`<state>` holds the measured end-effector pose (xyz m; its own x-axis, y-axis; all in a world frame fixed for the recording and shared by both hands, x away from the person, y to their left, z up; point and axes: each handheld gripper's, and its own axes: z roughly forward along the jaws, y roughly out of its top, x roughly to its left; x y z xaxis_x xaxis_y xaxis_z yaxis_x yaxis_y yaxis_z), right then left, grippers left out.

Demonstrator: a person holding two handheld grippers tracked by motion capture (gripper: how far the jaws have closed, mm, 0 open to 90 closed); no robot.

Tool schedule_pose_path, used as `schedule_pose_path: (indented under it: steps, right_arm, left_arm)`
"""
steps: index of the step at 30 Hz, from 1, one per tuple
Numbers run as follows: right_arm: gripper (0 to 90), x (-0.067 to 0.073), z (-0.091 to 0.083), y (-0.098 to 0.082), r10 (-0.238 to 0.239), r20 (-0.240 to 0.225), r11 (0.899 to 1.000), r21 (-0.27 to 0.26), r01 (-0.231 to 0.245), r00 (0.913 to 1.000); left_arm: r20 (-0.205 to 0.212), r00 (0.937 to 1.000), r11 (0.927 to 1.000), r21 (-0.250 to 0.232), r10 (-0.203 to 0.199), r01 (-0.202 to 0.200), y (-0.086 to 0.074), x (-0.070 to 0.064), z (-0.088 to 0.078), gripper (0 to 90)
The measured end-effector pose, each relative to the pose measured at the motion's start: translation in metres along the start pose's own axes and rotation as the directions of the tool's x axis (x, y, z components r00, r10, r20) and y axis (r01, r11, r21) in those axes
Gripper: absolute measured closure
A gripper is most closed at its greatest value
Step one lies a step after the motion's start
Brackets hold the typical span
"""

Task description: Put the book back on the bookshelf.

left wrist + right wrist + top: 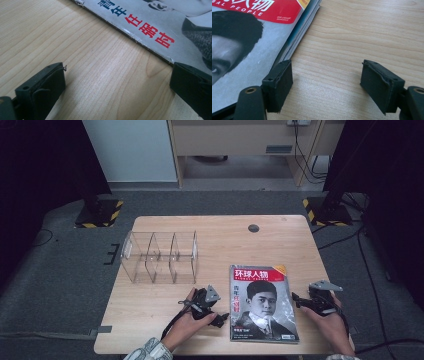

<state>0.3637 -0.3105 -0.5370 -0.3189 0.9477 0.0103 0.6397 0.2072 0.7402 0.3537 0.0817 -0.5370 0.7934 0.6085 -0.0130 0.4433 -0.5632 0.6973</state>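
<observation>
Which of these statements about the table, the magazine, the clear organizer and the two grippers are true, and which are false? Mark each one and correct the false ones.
1. The magazine lies flat on the wooden table, cover up. True.
2. The left gripper is clamped on the magazine's spine. False: its jaws stand wide open beside the spine edge, with bare table between them.
3. The clear acrylic organizer holds a book in one compartment. False: all its compartments are empty.
4. The right gripper sits at the magazine's page edge with its jaws open. True.
5. The magazine leans upright against the organizer. False: it lies flat, apart from the organizer, nearer the person.
</observation>
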Motion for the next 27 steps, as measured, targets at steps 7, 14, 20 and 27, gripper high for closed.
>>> schedule_pose_path:
  steps: [7,14,20,27]
  right_arm:
    - [21.3,0.000,0.001,0.000,0.014,-0.002,1.000,0.000,-0.014,0.9999]
    - [10.4,-0.005,-0.003,0.005,0.067,-0.027,0.998,-0.018,-0.068,0.9974]
    - [17.2,0.006,-0.009,0.012,0.023,-0.090,0.998,-0.058,-0.028,0.9957]
    - [23.9,0.012,0.000,0.011,0.007,-0.143,1.000,-0.017,-0.009,0.9897]
  left_arm:
    - [0.020,0.9997,0.9998,0.015,0.015,-0.016,0.002,-0.001,-0.002,4.5]
    - [0.015,0.9990,0.9968,-0.067,-0.043,0.044,0.008,0.001,-0.012,8.5]
    - [0.008,0.9988,0.9934,-0.104,-0.048,0.049,0.012,-0.012,-0.014,17.1]
    - [0.005,0.9996,0.9927,-0.118,-0.026,0.026,0.015,-0.032,-0.011,23.8]
